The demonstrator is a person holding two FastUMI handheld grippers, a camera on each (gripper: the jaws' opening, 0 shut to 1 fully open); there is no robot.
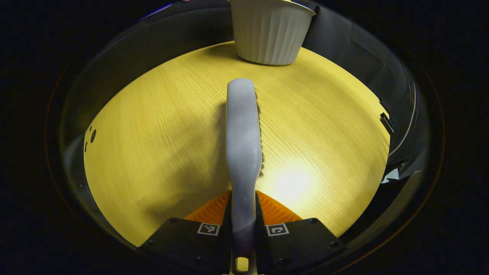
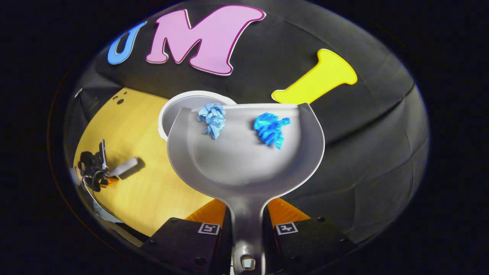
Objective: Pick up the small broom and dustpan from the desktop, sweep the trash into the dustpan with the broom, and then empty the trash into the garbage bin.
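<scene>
I count one broom (image 1: 243,145), one dustpan (image 2: 244,156), one bin (image 1: 270,30), and two crumpled wads of blue paper.

Left gripper view: my left claw (image 1: 243,229) is clenched on the broom handle, with both fingers pressing its sides at the bottom centre of the frame. The broom runs straight up the middle of the frame over the wooden desktop (image 1: 153,145). Dark bristles show along its right edge. The ribbed white bin stands at the top centre of the frame, on the far edge of the desktop, apart from the broom tip.

Right gripper view: my right claw (image 2: 247,229) is clenched on the dustpan handle at the bottom centre, one finger against each side of it. The pan fills the centre of the frame with its open lip toward the top. Both wads lie inside it near that lip: the paler wad (image 2: 212,119) at upper left of the pan, the brighter wad (image 2: 271,129) at upper right. The bin's rim (image 2: 168,110) shows just behind the pan's upper left edge. I cannot tell whether pan and bin touch. At the left edge of the frame, the left claw holds the broom (image 2: 124,167) low over the desktop.
</scene>
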